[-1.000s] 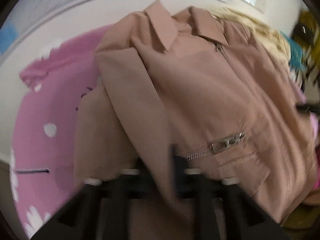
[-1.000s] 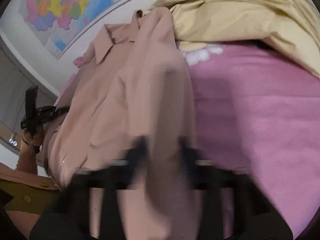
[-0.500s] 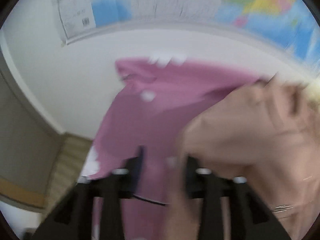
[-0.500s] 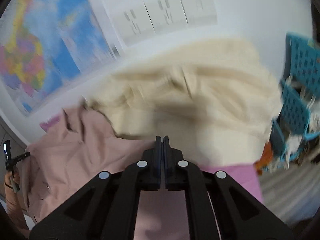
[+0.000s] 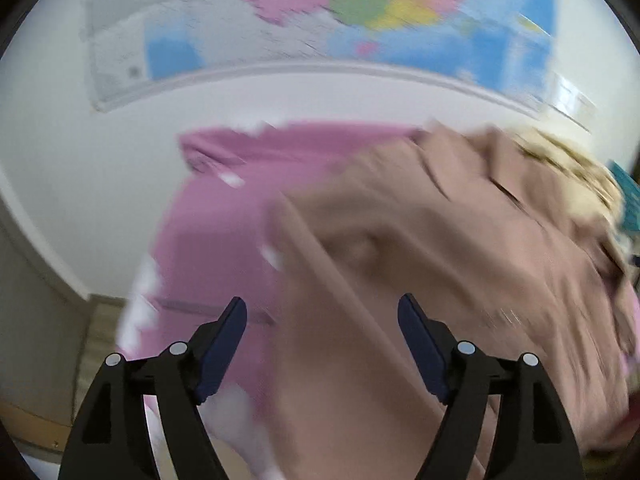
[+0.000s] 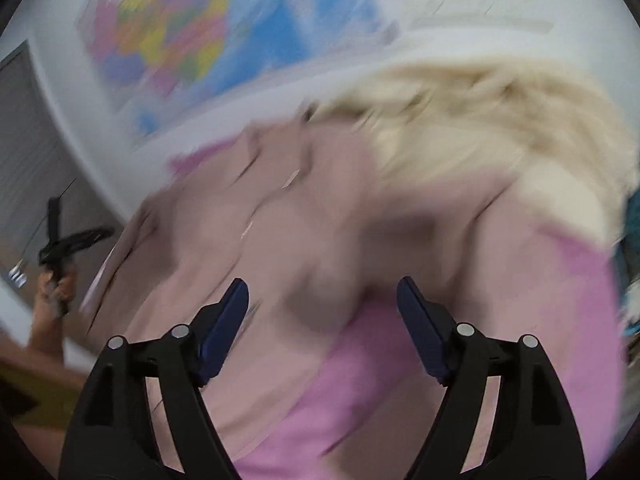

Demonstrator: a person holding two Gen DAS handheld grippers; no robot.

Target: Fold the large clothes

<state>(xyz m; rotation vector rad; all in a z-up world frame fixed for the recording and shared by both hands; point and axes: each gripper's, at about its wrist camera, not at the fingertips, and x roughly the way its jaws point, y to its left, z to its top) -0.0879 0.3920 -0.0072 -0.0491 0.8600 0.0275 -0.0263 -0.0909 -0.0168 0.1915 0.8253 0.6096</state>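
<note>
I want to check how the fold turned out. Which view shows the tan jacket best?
The left wrist view: the tan jacket fills its right half, with a folded edge readable despite blur. The right wrist view shows it more smeared, partly under the yellow cloth.

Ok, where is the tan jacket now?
The tan jacket lies on the pink sheet, right of centre in the left wrist view, with the cream cloth heaped just behind it.

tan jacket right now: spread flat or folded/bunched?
Bunched, not flat: the tan jacket lies in rumpled overlapping layers on the pink sheet. Blur hides whether the fold is neat.
</note>
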